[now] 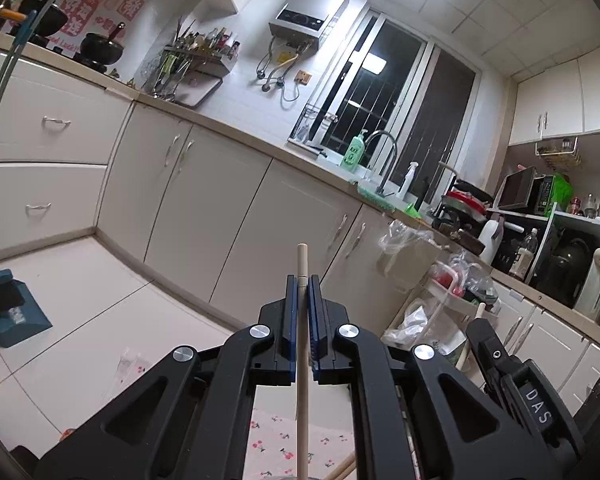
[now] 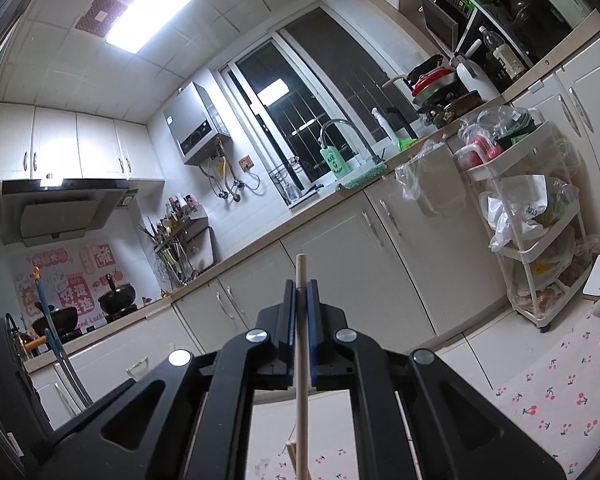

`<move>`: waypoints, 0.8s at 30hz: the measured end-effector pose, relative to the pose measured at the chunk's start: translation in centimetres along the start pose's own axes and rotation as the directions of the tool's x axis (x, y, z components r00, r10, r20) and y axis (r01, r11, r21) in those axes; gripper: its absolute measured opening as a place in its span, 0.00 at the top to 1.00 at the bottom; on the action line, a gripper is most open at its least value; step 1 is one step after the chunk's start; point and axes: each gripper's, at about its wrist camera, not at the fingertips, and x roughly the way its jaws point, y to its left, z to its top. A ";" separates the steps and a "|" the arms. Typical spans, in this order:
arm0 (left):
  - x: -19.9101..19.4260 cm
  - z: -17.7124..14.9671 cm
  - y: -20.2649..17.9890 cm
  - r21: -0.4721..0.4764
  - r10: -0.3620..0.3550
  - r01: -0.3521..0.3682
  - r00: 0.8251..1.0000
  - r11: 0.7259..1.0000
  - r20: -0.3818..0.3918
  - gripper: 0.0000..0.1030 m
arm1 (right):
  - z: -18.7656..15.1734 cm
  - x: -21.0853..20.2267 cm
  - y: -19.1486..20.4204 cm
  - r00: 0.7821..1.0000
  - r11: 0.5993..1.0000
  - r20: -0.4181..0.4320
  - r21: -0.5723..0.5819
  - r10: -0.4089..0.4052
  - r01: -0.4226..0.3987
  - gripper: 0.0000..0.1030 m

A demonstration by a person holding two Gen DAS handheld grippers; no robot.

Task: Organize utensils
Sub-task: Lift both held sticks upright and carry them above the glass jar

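Clamped between the blue pads of the left gripper [image 1: 303,280]: a pale round wooden chopstick [image 1: 302,360], upright, tip poking above. Same in the right gripper [image 2: 301,284], another chopstick [image 2: 301,360]. Beyond, a white tiered cart [image 2: 516,216] stuffed with plastic bags.
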 end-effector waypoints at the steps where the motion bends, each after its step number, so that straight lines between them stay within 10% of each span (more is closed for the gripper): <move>1: 0.1 -0.2 0.1 0.002 0.005 -0.005 1.000 1.000 -0.002 0.95 | -0.2 0.1 -0.1 1.000 1.000 -0.005 -0.001 -0.002 0.002 0.94; 24: -0.4 -3.4 1.1 0.073 0.041 -0.036 0.996 0.997 -0.075 0.95 | -3.0 -2.1 -1.4 0.996 1.000 -0.086 0.007 0.007 -0.006 0.94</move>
